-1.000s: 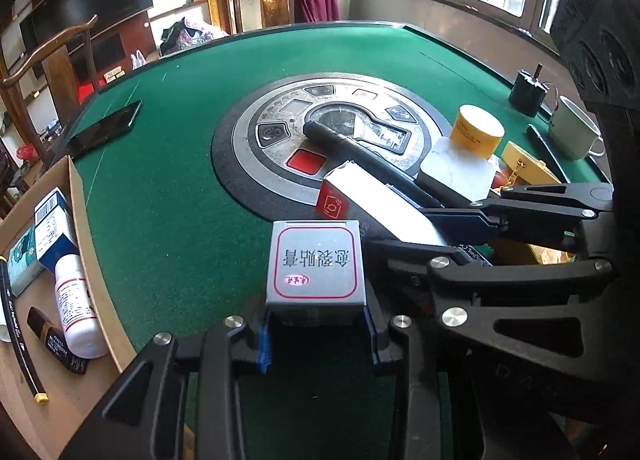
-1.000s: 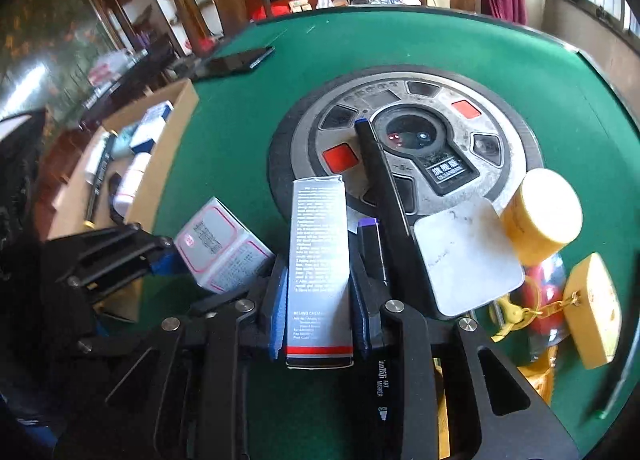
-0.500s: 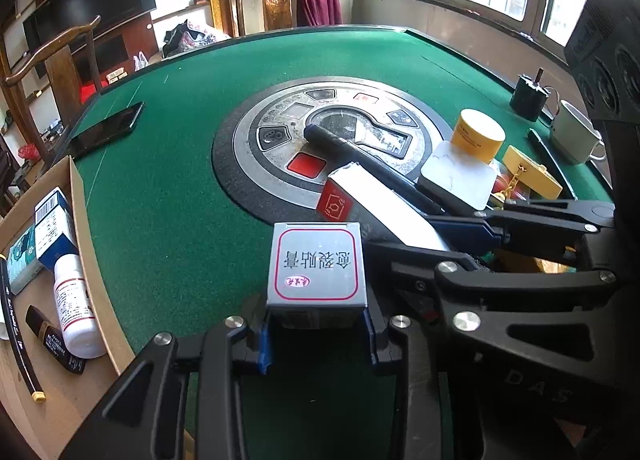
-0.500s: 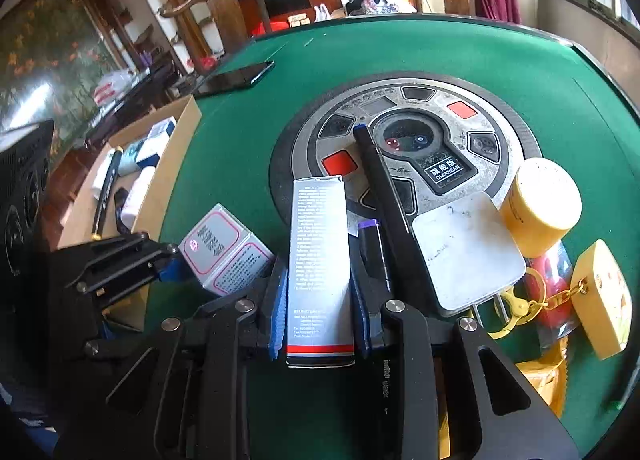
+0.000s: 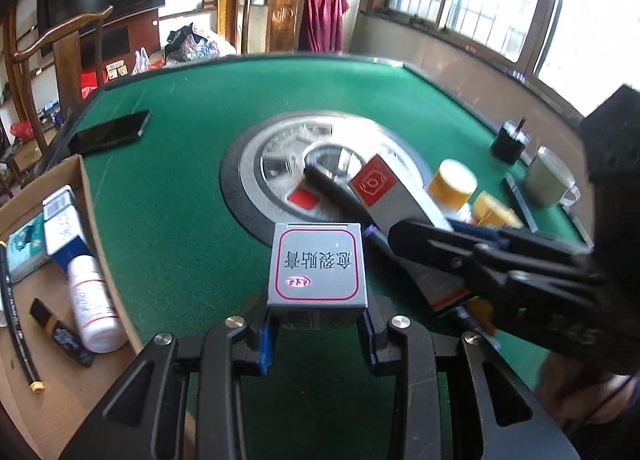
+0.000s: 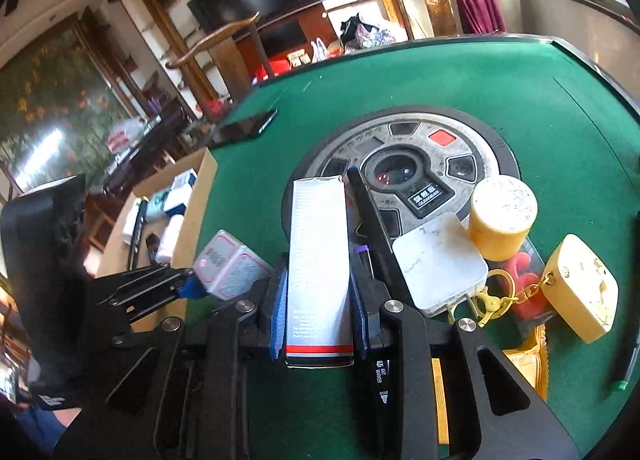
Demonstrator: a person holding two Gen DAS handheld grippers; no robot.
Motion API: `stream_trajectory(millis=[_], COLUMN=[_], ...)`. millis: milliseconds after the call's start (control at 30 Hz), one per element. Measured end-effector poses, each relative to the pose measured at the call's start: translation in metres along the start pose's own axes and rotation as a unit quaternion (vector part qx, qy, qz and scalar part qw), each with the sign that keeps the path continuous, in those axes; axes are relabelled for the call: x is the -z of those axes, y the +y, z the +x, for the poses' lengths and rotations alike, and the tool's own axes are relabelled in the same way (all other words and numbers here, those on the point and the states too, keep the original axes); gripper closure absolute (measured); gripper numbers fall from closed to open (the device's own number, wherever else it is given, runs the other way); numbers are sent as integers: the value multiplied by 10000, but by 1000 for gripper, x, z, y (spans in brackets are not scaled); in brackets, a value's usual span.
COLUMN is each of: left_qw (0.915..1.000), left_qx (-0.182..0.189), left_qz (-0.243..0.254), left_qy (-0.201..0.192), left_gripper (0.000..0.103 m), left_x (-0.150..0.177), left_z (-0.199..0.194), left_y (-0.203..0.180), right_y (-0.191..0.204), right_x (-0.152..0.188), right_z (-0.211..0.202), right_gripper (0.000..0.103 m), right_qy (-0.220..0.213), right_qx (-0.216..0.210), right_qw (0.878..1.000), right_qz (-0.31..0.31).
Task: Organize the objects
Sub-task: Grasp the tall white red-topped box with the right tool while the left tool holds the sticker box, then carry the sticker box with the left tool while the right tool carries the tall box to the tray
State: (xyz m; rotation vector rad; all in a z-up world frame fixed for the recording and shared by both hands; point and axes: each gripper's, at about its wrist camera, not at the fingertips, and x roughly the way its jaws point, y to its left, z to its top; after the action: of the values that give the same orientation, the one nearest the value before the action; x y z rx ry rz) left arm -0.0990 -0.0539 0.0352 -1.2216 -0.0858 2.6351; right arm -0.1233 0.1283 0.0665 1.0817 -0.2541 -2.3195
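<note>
Part of the sorting looks done already; the cardboard box (image 5: 36, 344) off to the left of my left fingers holds a white bottle (image 5: 92, 304), a blue-and-white carton (image 5: 64, 228), a teal packet (image 5: 24, 252) and a dark tube (image 5: 60, 334); a good deal is left, as I judge it, since ahead and right of my right fingers the green worktop (image 6: 520, 92) carries a white charger (image 6: 440, 264), a yellow jar (image 6: 502, 216), a cream block on a keychain (image 6: 580, 294), a black marker (image 6: 370, 220) and more; a phone (image 5: 110, 132) lies far ahead to the left, well apart from all that

My left gripper (image 5: 318, 334) is closed on the small grey plaster box (image 5: 318, 264); its blue pads press the box's two lower sides and the red-bordered face tips up toward the camera, clear of the felt as far as I can tell; my right gripper (image 6: 318, 310) is clamped on the tall grey carton (image 6: 318, 256), which runs lengthwise straight out between the fingers, its red-striped end nearest me; the two held boxes sit near each other, the plaster box just left of my right fingers; both, I reckon, have yet to reach the cardboard box
</note>
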Motion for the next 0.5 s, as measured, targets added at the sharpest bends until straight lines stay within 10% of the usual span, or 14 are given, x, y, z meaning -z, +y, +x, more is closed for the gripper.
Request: stream_trajectory(millis=[500], left_qw=[9863], left_qx=[-624], left_qz=[-1304], left_qy=[-797], left_gripper=[70], left_x=[16], left_z=[-93], left_y=[112], right_y=[82], right_x=[10], right_z=[-12], right_gripper=[76], right_qy=[-288], right_qx=[-822], right_qw=[9955], right_qz=[-377])
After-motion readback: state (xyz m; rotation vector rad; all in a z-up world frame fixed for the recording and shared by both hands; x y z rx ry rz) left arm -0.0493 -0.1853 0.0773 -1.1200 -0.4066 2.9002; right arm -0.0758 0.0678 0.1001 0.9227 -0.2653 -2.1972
